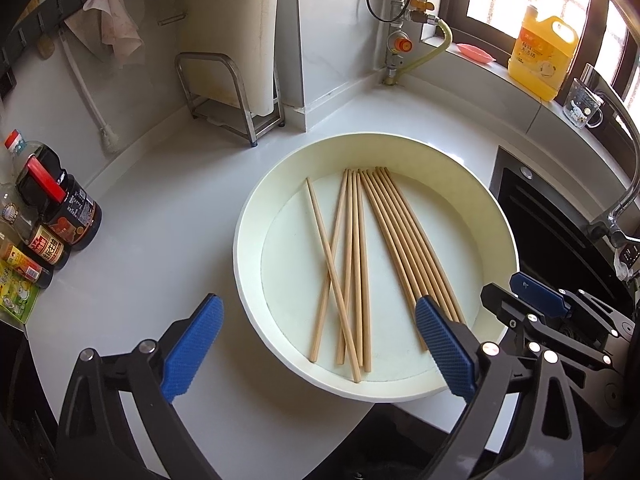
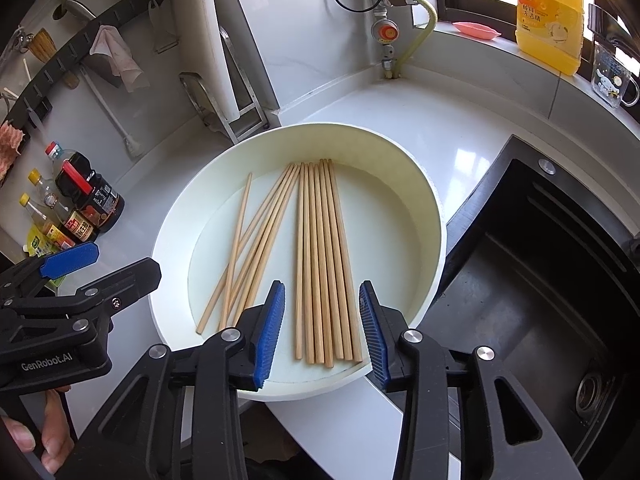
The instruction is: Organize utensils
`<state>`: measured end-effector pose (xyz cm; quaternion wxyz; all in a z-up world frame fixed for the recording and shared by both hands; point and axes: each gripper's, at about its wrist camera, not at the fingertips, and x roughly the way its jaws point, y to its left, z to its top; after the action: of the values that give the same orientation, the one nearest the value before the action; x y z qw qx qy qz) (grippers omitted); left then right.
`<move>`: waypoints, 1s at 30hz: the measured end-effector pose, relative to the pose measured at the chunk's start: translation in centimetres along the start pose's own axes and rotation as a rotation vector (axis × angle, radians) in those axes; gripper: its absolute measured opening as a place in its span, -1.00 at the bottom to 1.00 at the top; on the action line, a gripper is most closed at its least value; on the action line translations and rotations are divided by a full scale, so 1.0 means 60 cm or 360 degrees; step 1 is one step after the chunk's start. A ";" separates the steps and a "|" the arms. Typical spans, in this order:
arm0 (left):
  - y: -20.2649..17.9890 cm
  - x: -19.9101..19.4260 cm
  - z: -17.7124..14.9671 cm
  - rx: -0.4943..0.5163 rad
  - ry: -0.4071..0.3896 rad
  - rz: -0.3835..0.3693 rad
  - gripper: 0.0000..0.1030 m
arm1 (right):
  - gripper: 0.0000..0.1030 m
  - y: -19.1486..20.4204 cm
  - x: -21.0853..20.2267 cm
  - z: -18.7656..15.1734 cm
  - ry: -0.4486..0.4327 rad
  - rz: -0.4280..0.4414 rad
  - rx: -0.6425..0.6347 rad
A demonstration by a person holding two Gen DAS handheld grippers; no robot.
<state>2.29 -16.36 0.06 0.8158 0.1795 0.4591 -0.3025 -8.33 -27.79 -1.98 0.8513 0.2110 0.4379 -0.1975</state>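
Blue fingers (image 1: 192, 344) over white counter (image 1: 160, 200), black sink (image 2: 540, 280) alongside.

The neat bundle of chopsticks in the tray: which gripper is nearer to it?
Right. The right gripper is open, straddling the near ends of the neat bundle. The left gripper, also open, sits beside it, over the crossed chopsticks.

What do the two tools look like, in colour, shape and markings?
Both the left tool and the right tool have black linkage arms with silver rivets and blue ribbed pads. The left one bears white "GenRobot.AI" lettering in the right wrist view. No cables show.
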 end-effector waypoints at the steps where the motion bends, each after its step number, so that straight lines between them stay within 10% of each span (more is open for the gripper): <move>1: 0.001 0.000 -0.001 -0.0003 0.0002 0.0004 0.84 | -0.23 0.000 -0.001 0.000 -0.0002 -0.0002 0.0000; 11: 0.010 -0.004 -0.005 -0.0034 0.0009 0.0020 0.85 | 0.19 -0.002 -0.009 -0.003 -0.0025 -0.0008 0.0019; 30: 0.017 -0.010 -0.010 -0.0061 0.0000 0.0022 0.85 | 0.28 -0.005 -0.008 -0.009 -0.0010 -0.0034 0.0036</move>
<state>2.33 -15.02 0.29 0.8211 0.1670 0.4636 -0.2879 -9.13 -27.68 -1.93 0.8481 0.2153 0.4352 -0.2122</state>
